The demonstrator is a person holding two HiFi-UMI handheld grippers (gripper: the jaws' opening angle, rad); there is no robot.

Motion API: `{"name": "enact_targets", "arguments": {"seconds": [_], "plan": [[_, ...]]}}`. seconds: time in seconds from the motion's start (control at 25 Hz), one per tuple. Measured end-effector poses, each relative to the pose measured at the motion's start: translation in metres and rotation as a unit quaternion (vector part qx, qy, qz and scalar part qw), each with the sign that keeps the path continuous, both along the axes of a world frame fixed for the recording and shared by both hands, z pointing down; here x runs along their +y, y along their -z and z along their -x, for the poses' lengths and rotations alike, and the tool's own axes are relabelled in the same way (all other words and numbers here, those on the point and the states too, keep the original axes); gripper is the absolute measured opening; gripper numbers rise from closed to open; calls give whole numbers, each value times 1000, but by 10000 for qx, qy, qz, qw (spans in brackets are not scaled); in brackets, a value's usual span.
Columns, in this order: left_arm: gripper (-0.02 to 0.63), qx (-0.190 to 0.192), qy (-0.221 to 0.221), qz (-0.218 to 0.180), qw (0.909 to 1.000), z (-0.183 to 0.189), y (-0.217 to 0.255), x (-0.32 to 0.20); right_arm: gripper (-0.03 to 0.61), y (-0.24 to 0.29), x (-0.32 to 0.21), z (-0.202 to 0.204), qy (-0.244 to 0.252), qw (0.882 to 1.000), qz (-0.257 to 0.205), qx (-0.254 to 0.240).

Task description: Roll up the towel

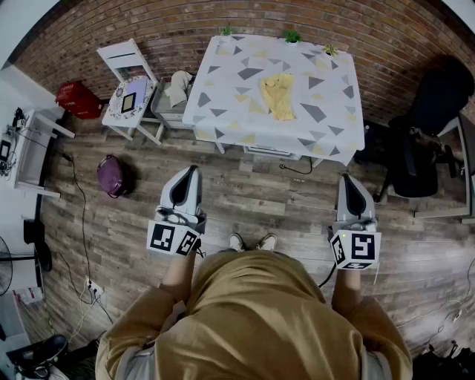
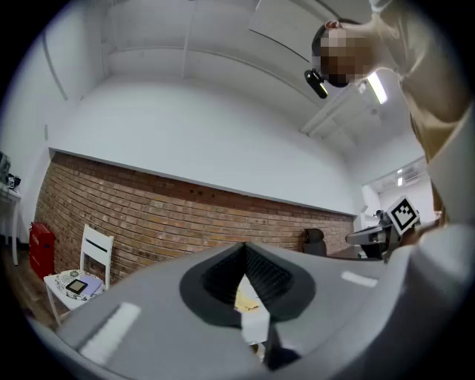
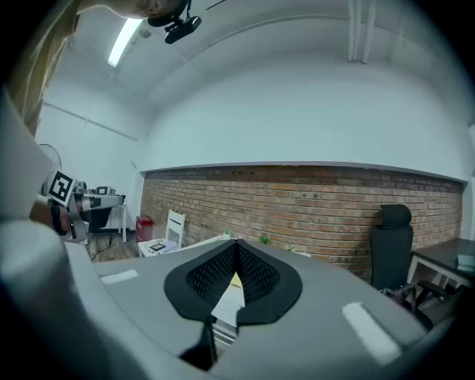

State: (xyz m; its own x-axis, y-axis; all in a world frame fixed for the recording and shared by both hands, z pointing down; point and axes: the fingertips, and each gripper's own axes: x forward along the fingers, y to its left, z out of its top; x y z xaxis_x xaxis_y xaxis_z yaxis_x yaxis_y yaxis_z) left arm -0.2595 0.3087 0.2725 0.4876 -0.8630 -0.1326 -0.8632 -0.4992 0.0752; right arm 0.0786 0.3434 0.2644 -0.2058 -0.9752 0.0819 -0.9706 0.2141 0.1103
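Yellow and crumpled, the soft fabric towel (image 1: 278,95) lies unrolled near the middle of the rectangular table (image 1: 223,104), which is covered in a white cloth printed with grey and pale yellow triangles. Small green potted plants (image 1: 292,35) stand along the table's far edge, against the red brick wall (image 1: 178,22).

The person stands on the wood-plank floor (image 1: 245,200), well apart from the table, facing it. The grey left gripper (image 1: 191,172) and the grey right gripper (image 1: 349,179) are held out side by side and point toward the table. In each gripper view the black ribbed pads meet at their tips, so both sets of jaws are closed with nothing between them, and neither touches the towel.

A white slatted wooden chair (image 1: 126,67) stands just left of the table. A red box (image 1: 78,100) and a round purple bag (image 1: 113,177) sit on the floor further left. A black office chair (image 1: 427,133) stands to the right of the table.
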Motion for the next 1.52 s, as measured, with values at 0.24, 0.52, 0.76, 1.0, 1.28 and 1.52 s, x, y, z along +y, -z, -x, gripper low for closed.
{"name": "enact_targets", "arguments": {"seconds": [0.24, 0.52, 0.76, 1.0, 1.28, 1.52], "plan": [[60, 24, -84, -4, 10000, -10, -3, 0, 5, -7, 1, 0, 54, 10000, 80, 2], [61, 94, -236, -203, 9995, -21, 2, 2, 5, -12, -2, 7, 279, 9995, 150, -42], [76, 189, -410, -142, 9989, -29, -3, 4, 6, -5, 0, 17, 825, 9959, 66, -367], [290, 221, -58, -7, 9997, -23, -10, -2, 210, -5, -2, -7, 818, 9945, 68, -646], [576, 77, 285, 166, 9994, -6, -18, -7, 525, -14, 3, -48, 825, 9958, 255, -303], [600, -368, 519, 348, 9974, 5, -37, -2, 538, -41, -4, -43, 944, 9935, 626, -59]]}}
